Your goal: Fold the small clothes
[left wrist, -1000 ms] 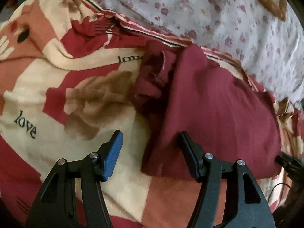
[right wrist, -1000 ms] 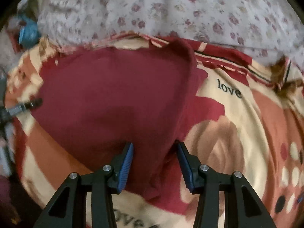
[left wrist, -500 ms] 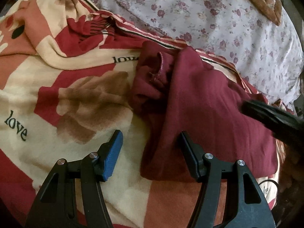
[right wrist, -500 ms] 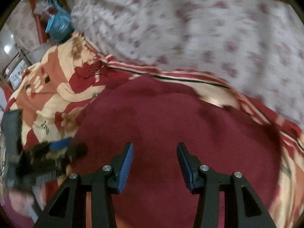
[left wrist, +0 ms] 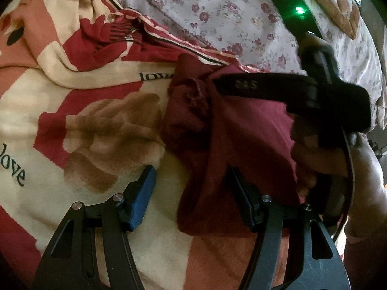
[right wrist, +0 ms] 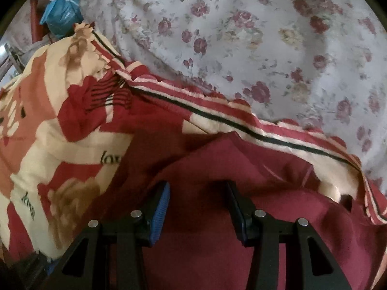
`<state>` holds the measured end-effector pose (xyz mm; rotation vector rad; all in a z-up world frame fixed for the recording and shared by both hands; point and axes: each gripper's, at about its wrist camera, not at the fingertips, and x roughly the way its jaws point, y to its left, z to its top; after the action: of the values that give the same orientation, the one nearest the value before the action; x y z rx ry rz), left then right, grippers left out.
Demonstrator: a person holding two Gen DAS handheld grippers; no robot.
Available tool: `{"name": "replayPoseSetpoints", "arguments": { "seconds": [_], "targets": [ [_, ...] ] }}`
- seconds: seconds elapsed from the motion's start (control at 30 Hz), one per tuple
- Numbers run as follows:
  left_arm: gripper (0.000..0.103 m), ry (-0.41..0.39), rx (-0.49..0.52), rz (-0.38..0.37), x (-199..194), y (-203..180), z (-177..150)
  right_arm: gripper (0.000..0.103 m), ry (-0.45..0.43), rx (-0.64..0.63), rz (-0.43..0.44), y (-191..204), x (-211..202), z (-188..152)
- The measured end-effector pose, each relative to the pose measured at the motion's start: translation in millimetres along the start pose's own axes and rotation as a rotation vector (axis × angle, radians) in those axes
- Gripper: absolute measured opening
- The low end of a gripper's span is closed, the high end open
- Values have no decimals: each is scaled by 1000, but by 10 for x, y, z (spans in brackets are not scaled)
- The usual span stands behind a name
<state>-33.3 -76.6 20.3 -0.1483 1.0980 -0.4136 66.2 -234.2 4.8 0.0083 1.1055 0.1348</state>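
A dark maroon garment [left wrist: 244, 135] lies on a patterned blanket, its left end bunched into folds [left wrist: 191, 111]. My left gripper [left wrist: 192, 193] hovers open over the garment's near left corner; the cloth edge lies between its jaws, unpinched. The right-hand tool's black body [left wrist: 314, 96] reaches in over the garment from the right, with the person's hand [left wrist: 324, 159] around its handle. In the right wrist view the right gripper [right wrist: 198, 207] stands open just above the maroon garment [right wrist: 217, 169], with nothing pinched.
The red, cream and orange "love" blanket [left wrist: 84, 125] covers the bed's near side. A white floral sheet [right wrist: 266, 48] lies beyond its striped border. A blue bag [right wrist: 60, 12] sits off the bed at far left. A patchwork pillow [left wrist: 338, 7] is at the far right.
The right gripper swept left across the garment, from its right edge to above its middle, entering the left wrist view from the right. The left gripper stayed put, tilting slightly.
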Motion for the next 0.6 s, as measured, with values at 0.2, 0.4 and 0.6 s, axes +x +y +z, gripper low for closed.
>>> {"name": "replayPoseSetpoints", "arguments": {
  "seconds": [0.2, 0.4, 0.6],
  "targets": [
    [63, 27, -104, -121, -34, 189, 9, 46, -44, 80, 78, -209, -244, 54],
    [63, 31, -159, -161, -16, 234, 17, 46, -39, 89, 147, -189, -368, -37],
    [63, 30, -136, -147, 1, 195, 25, 56, 33, 98, 142, -19, -57, 8]
  ]
}}
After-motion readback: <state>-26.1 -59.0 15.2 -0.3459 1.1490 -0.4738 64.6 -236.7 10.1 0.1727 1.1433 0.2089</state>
